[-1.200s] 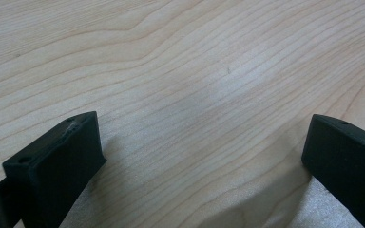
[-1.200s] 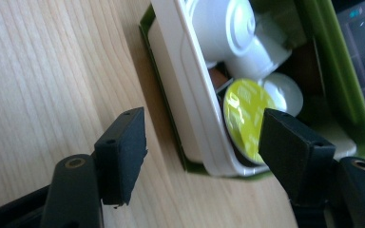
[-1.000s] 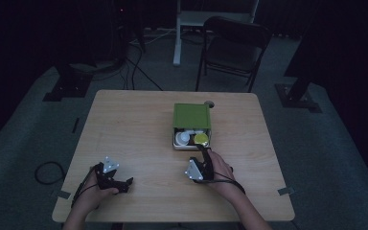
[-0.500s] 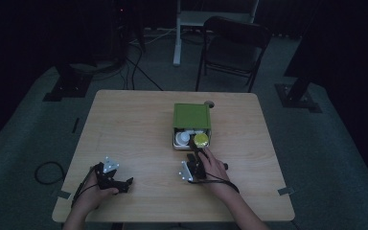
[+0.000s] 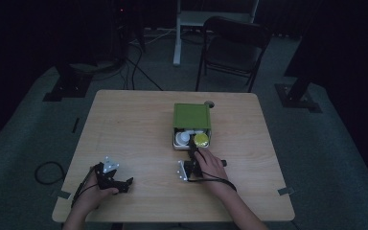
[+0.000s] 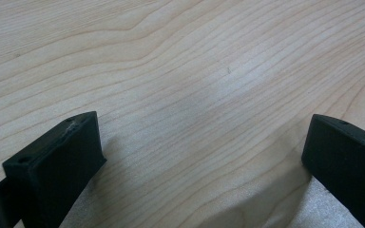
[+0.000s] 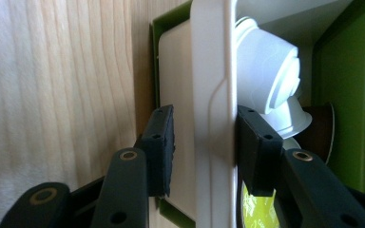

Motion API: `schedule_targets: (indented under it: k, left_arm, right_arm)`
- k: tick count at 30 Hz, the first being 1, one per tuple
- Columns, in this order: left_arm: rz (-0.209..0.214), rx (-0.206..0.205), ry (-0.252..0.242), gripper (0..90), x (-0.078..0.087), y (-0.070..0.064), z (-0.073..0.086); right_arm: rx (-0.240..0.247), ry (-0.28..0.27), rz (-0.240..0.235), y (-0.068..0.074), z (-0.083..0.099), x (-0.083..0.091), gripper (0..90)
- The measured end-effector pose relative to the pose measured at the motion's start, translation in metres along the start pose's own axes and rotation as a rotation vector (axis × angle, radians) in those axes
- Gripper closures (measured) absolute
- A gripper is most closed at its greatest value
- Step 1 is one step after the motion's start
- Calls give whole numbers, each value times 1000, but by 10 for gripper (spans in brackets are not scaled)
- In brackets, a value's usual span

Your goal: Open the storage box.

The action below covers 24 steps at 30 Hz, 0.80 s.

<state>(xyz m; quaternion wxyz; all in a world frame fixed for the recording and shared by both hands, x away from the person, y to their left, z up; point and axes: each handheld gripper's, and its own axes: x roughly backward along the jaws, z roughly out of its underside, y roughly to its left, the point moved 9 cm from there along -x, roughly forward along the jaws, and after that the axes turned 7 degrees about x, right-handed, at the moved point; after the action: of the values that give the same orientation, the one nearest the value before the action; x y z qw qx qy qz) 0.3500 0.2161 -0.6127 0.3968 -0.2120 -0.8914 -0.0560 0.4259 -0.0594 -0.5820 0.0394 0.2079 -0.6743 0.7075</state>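
Right gripper (image 7: 204, 147) pinching the white drawer front (image 7: 211, 95) of the green box (image 5: 191, 117), centre of the high view. Grip apparently narrow: could slip off, or drag the whole box, spilling pods (image 7: 271, 80). Left gripper (image 6: 202, 156) spread wide, empty, lower left.

A green box with a white pull-out drawer (image 5: 192, 125) sits right of centre on the light wooden table (image 5: 134, 124). In the drawer lie a white plastic cup (image 7: 271, 90) and, beside it, what looks like a yellow-lidded pod (image 5: 201, 140). A black folding chair (image 5: 233, 48) stands behind the table.
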Motion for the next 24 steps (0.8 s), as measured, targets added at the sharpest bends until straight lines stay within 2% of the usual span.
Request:
schedule_targets:
  k: [8, 17, 24]
  left_arm:
    - [0, 0, 0, 0, 0, 0, 0]
    - [0, 0, 1, 0, 0, 0, 0]
    - [0, 0, 1, 0, 0, 0, 0]
  right_arm:
    - [82, 42, 52, -3, 0, -4, 701]
    - [57, 42, 41, -4, 0, -3, 718]
    - [60, 41, 37, -4, 0, -3, 718]
